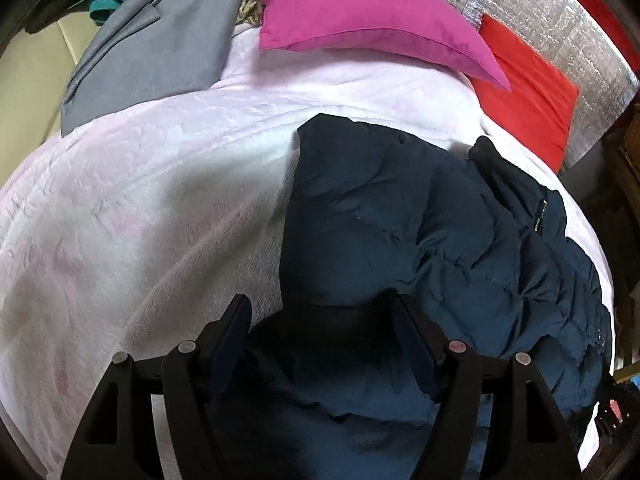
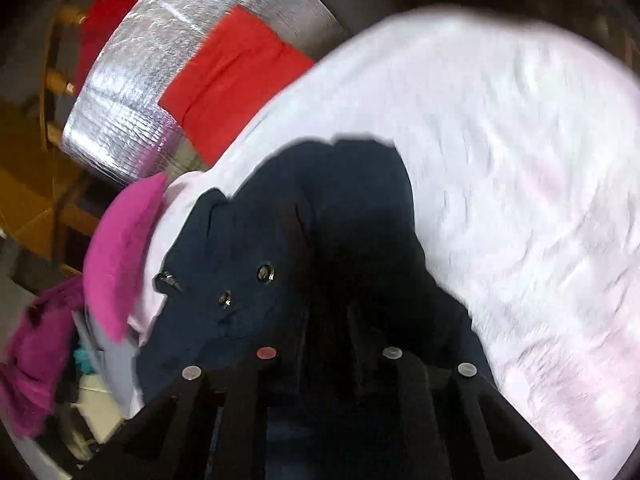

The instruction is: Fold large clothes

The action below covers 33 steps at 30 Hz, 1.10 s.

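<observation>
Your navy quilted jacket lies crumpled on the bed.
It runs lengthwise toward the pillow-end edge; left gripper spread wide, right gripper pinching its fabric.

No readable text, label, brand or number anywhere; too small and blurred on the navy jacket zipper

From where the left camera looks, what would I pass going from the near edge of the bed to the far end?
The left gripper, then the navy puffer jacket, the pale pink blanket, the magenta pillow, and last the silver quilted headboard.
</observation>
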Each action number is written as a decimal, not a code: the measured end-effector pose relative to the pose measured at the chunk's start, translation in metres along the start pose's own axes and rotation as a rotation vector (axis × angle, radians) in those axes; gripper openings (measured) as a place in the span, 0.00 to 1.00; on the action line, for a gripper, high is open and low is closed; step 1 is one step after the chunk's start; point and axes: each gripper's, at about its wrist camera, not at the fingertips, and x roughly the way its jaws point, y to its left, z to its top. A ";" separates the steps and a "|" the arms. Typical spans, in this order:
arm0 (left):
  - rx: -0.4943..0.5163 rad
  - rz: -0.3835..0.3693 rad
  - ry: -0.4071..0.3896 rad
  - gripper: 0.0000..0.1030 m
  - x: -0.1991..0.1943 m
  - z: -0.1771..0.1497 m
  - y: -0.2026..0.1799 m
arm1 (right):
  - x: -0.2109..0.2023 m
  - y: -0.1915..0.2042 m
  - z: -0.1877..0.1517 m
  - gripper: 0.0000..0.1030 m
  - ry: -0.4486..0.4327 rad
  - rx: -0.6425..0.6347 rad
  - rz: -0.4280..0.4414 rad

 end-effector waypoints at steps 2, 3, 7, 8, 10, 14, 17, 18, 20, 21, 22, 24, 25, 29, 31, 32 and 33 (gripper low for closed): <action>-0.012 -0.014 -0.004 0.71 -0.003 0.001 0.002 | -0.016 -0.001 0.001 0.36 -0.037 -0.022 0.024; -0.022 -0.023 -0.007 0.71 -0.005 0.002 0.004 | -0.025 -0.003 0.002 0.48 -0.067 -0.036 0.038; -0.060 -0.070 -0.048 0.72 -0.016 0.005 0.011 | -0.053 -0.004 0.018 0.82 -0.160 -0.058 0.031; -0.064 -0.079 -0.051 0.72 -0.017 0.005 0.011 | -0.052 -0.009 0.021 0.82 -0.135 -0.053 0.028; -0.072 -0.105 -0.038 0.72 -0.015 0.005 0.013 | -0.042 -0.010 0.028 0.82 -0.089 -0.045 0.042; -0.074 -0.092 0.013 0.72 -0.003 0.004 0.014 | -0.007 -0.016 0.034 0.79 0.015 -0.048 0.004; -0.033 -0.028 0.030 0.74 0.005 0.003 0.010 | 0.010 -0.007 0.029 0.64 0.039 -0.073 -0.088; -0.022 -0.016 0.027 0.75 0.005 0.002 0.009 | 0.007 0.001 0.028 0.63 0.022 -0.104 -0.114; -0.008 -0.002 0.021 0.75 0.003 0.002 0.008 | -0.001 0.016 0.025 0.62 -0.029 -0.160 -0.153; -0.007 0.001 0.015 0.75 0.001 0.002 0.007 | -0.007 0.023 0.023 0.62 -0.064 -0.185 -0.183; -0.006 0.005 0.002 0.75 -0.002 0.003 0.006 | -0.017 0.033 0.021 0.62 -0.117 -0.218 -0.219; 0.015 0.017 -0.057 0.75 -0.015 0.003 0.001 | -0.038 0.049 0.015 0.62 -0.201 -0.279 -0.231; 0.041 0.025 -0.114 0.75 -0.027 0.003 -0.004 | -0.047 0.058 0.010 0.62 -0.236 -0.315 -0.225; 0.127 -0.037 -0.274 0.76 -0.058 -0.004 -0.025 | -0.058 0.102 -0.010 0.62 -0.291 -0.468 -0.113; 0.173 -0.077 -0.287 0.77 -0.061 -0.010 -0.037 | -0.046 0.117 -0.022 0.59 -0.207 -0.494 -0.022; 0.219 -0.104 -0.277 0.77 -0.059 -0.015 -0.047 | -0.038 0.120 -0.024 0.49 -0.172 -0.492 0.004; 0.242 -0.113 -0.266 0.77 -0.056 -0.017 -0.053 | -0.022 0.123 -0.028 0.44 -0.106 -0.480 0.028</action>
